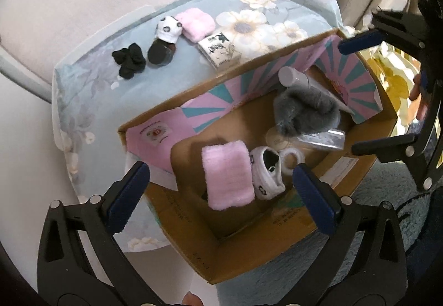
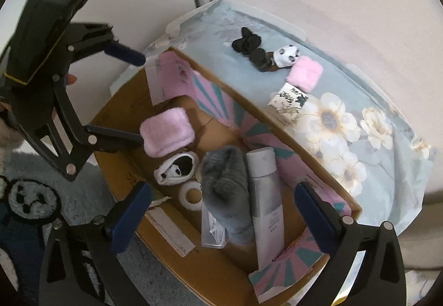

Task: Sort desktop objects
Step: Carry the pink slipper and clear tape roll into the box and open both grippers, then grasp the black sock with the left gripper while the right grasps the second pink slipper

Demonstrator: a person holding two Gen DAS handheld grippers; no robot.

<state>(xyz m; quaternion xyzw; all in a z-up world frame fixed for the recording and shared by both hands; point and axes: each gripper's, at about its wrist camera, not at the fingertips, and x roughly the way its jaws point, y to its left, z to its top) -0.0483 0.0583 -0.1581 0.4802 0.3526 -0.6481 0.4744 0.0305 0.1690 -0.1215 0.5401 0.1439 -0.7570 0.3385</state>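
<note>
Both your grippers hang spread wide and empty above the cardboard box [image 1: 177, 225]: the left gripper [image 1: 221, 195] over the pink towel [image 1: 228, 174] and panda sock [image 1: 267, 173], the right gripper [image 2: 223, 216] over the grey fluffy bundle [image 2: 225, 186] and grey tube [image 2: 264, 195]. Outside on the floral tablecloth [image 1: 91, 89] lie a black sock [image 1: 128, 60] and tissue packet [image 1: 220, 51].

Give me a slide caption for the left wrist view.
Open left claw above cardboard box holding pink towel.
</note>
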